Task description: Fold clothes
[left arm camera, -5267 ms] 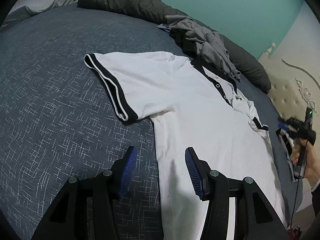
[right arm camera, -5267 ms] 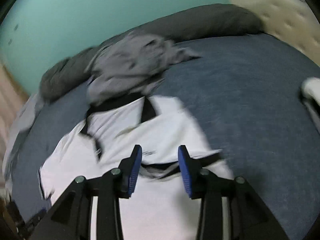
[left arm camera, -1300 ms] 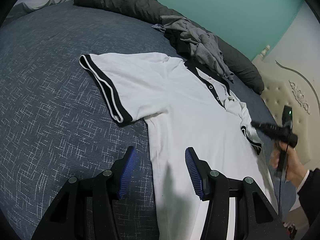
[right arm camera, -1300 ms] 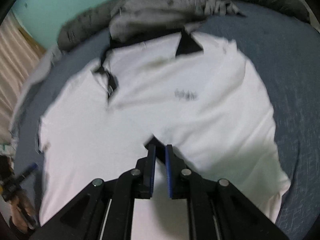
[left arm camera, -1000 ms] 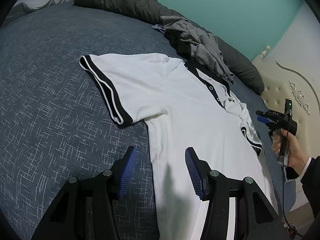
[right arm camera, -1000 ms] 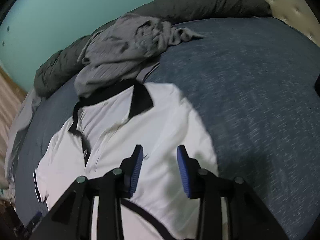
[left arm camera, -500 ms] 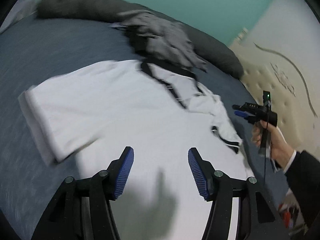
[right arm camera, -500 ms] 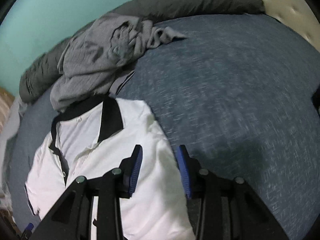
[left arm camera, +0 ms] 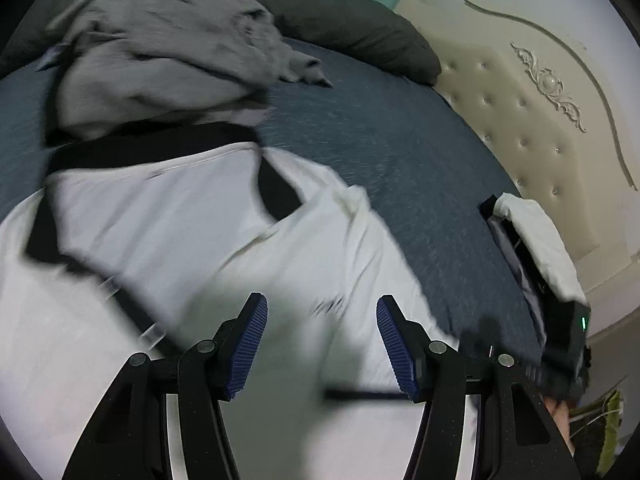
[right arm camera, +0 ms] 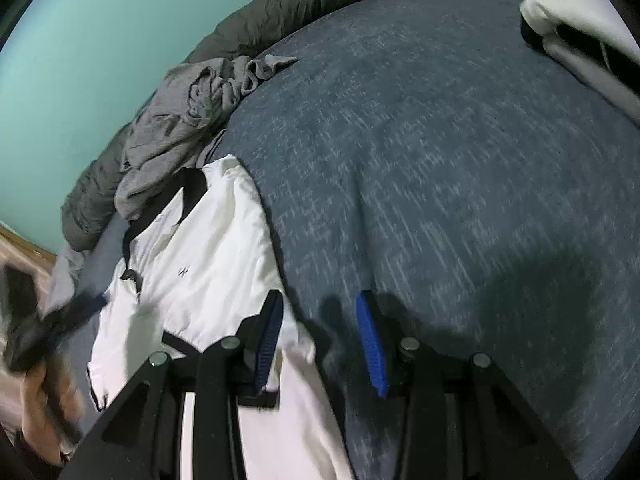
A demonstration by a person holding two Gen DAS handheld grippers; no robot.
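Blue-grey bedspread [right arm camera: 460, 140] under a teal wall [right arm camera: 80, 40], padded cream headboard [left arm camera: 520, 120] to one side. Spread on it, a white polo shirt [left arm camera: 160, 232] with black collar, one sleeve folded in over the chest. Just behind the collar, a crumpled grey garment [left arm camera: 160, 48]; beyond that, a dark pillow [left arm camera: 352, 28]. Hovering above the shirt, left gripper [left arm camera: 322, 340], jaws apart after just widening, nothing between them. Right gripper [right arm camera: 320, 340] over the shirt's edge, likewise parted and empty. Folded clothes [right arm camera: 580, 24] lay well apart near the headboard.
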